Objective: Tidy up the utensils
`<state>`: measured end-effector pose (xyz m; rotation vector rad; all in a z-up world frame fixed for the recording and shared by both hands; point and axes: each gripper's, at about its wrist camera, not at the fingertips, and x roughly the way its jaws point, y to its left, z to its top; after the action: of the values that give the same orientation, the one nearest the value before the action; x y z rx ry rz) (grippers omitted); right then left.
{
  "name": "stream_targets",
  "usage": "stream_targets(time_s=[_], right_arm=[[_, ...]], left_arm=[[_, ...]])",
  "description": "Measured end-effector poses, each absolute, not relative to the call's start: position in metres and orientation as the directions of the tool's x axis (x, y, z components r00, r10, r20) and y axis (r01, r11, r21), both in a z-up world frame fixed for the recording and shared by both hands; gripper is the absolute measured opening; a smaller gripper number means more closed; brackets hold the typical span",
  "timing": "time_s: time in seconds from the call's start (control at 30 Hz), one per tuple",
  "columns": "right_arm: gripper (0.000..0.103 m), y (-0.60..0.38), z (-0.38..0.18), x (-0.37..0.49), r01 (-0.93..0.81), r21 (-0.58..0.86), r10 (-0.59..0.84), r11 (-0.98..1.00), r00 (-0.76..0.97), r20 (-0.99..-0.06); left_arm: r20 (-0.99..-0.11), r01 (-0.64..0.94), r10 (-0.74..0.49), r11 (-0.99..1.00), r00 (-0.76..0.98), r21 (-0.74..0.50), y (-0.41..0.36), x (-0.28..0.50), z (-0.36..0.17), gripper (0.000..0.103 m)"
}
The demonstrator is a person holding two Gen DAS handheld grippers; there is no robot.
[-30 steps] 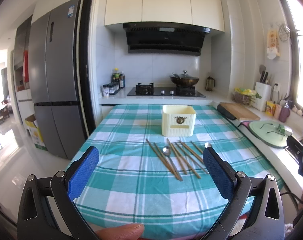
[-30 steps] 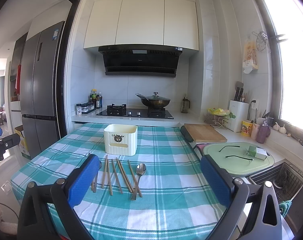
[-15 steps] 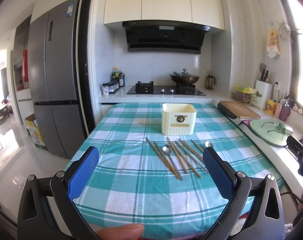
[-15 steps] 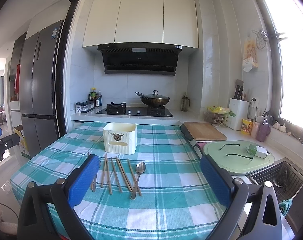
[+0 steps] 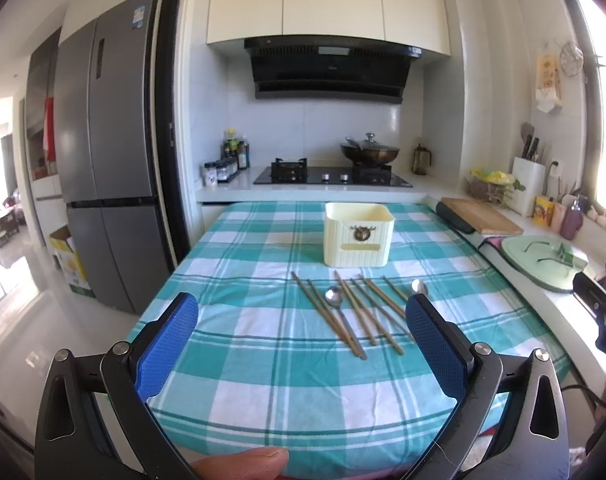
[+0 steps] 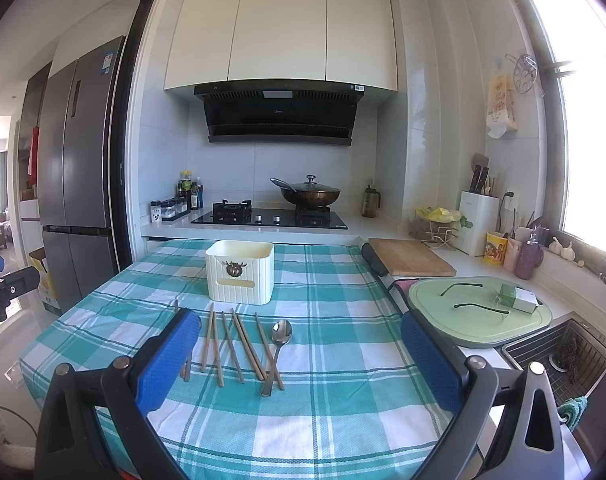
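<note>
Both claws, left gripper [image 5: 303, 344] and right gripper [image 6: 299, 354], spread wide and empty above chopsticks [image 6: 239, 344] and spoons [image 6: 278, 346] lying near the cream holder [image 6: 239, 272]; probably light, stiff, slippery, best pinched mid-shaft.

chopsticks [image 5: 345, 312] before holder [image 5: 358, 235], on table [image 5: 263, 336]

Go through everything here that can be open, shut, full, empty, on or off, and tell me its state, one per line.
Left gripper: open, holding nothing.
Right gripper: open, holding nothing.
Cream ribbed plastic utensil box: upright, open top, no utensils showing above the rim.
Wooden chopsticks: lying loose on the cloth.
Silver metal spoons: lying flat among the chopsticks.
Dark wok: lid on.
Grey fridge: doors shut.
</note>
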<state>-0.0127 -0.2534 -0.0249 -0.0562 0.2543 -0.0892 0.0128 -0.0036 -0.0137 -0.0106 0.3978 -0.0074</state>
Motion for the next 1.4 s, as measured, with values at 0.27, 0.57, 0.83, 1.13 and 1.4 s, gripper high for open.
stream_targets(time_s=[0.27, 0.57, 0.83, 1.13, 1.4], right_arm=[[0.103, -0.254, -0.026, -0.008, 0.079, -0.068, -0.094, 0.995, 0.961, -0.258], [0.103, -0.253, -0.03, -0.001, 0.08, -0.07, -0.097, 0.994, 0.957, -0.275], [0.103, -0.254, -0.035, 0.009, 0.082, -0.072, -0.1, 0.994, 0.949, -0.299], [0.103, -0.257, -0.045, 0.029, 0.095, -0.08, -0.117, 0.992, 0.936, -0.332], [0.103, -0.267, -0.065, 0.058, 0.114, -0.082, -0.137, 0.99, 0.909, -0.395]], left_arm=[[-0.4, -0.001, -0.004, 1.0, 0.916, -0.012, -0.004, 0.019, -0.014, 0.103], [-0.417, -0.003, -0.003, 1.0, 0.909, -0.013, -0.005, 0.027, -0.016, 0.103], [-0.433, -0.007, 0.003, 1.0, 0.902, -0.01, -0.004, 0.039, -0.02, 0.103], [-0.473, -0.025, 0.022, 1.0, 0.881, 0.0, -0.005, 0.067, -0.032, 0.103], [-0.539, -0.043, 0.037, 0.999, 0.842, 0.001, -0.004, 0.11, -0.058, 0.103]])
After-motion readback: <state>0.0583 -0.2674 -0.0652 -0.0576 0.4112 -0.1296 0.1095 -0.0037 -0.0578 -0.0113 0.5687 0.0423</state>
